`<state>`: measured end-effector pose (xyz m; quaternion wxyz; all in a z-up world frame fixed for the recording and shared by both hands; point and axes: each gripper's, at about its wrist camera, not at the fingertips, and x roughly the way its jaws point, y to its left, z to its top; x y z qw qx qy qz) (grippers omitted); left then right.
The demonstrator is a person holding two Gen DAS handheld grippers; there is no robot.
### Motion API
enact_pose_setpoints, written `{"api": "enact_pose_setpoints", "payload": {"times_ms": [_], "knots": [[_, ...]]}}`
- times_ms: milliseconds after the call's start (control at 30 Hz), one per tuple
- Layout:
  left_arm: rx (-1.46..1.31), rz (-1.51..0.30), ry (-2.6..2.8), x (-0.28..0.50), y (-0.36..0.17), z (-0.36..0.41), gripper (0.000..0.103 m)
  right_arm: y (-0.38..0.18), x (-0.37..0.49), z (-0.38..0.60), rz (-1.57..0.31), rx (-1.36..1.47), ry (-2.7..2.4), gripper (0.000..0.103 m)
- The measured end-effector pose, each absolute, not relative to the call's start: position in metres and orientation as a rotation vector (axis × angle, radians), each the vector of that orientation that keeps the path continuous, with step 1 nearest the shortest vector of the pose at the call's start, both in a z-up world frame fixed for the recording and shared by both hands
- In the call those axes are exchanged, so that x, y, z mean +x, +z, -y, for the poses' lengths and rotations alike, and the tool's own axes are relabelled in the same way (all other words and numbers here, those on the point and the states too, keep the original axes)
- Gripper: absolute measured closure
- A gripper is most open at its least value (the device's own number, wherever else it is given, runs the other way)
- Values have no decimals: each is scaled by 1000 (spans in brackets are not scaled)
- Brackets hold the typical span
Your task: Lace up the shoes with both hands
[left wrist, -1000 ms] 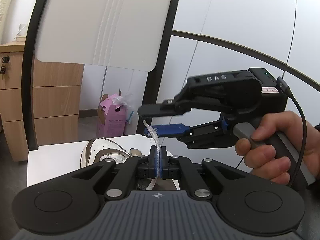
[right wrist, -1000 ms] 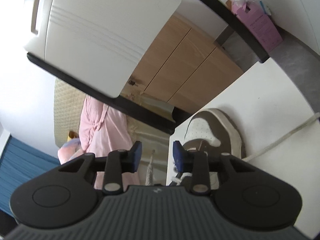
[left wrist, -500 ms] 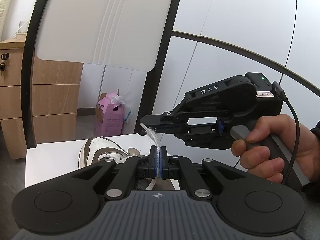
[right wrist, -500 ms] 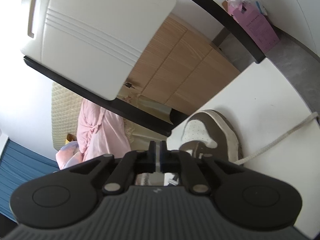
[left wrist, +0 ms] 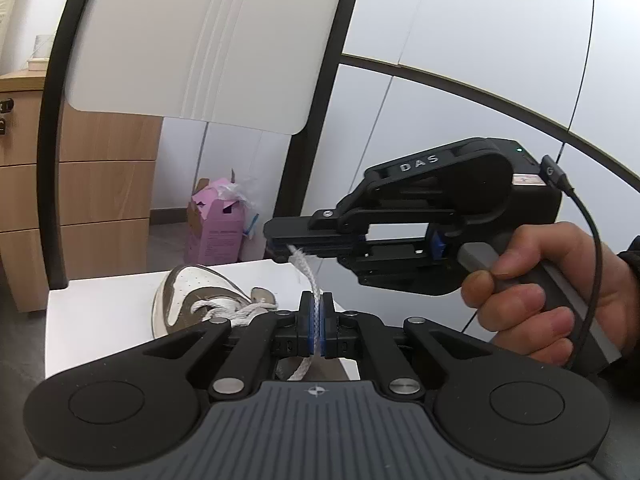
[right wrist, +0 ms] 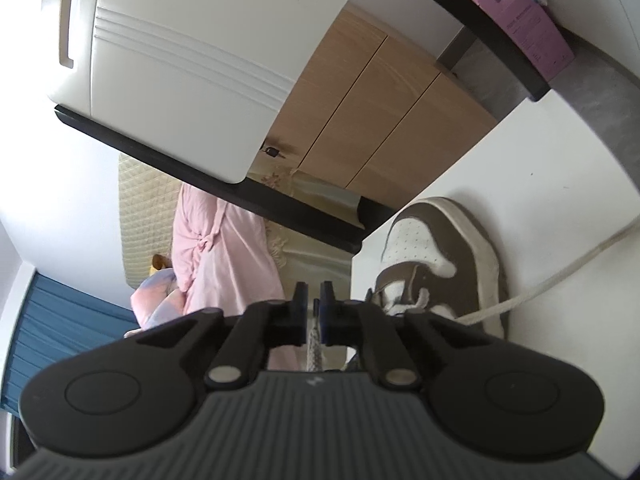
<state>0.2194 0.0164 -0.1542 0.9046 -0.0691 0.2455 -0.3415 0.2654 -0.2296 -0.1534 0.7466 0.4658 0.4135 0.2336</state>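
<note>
White braided lace (left wrist: 316, 304): soft, limp, frayed tip. Your left tool (left wrist: 316, 322) pinches it above shoe (left wrist: 200, 300) on counter (left wrist: 100, 320); right tool (left wrist: 280, 242) clamps tip. Grip behind fray.

Left hand-held gripper (left wrist: 316, 322): matt black plastic linkages with bright metal pivot pins, blue pads, and a ribbed grey plastic housing. Right hand-held gripper (left wrist: 282, 249): the same matt black plastic, with a smooth grey handle and a black rubbery cable. Shoelace (left wrist: 308, 276): white braided cloth, rough, frayed at the tip. Shoe (left wrist: 196, 292): brown suede-like panels, white perforated smooth toe panel, off-white sole rim. Tabletop (left wrist: 104, 312): smooth matt white. Drawer cabinet (left wrist: 100, 200): wood-grain fronts, matt. Box (left wrist: 218, 232): pink paperboard. Floor (right wrist: 600, 92): grey, mottled, matt.
</note>
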Motion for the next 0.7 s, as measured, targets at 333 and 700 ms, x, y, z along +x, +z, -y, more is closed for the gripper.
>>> {"api": "enact_pose_setpoints", "payload": {"times_ms": [333, 700], "knots": [[-215, -508, -630, 224, -153, -26, 58, -146, 261, 230, -868, 979, 485, 100], [-175, -456, -618, 223, -146, -31, 100, -145, 258, 224, -880, 947, 502, 96]]}}
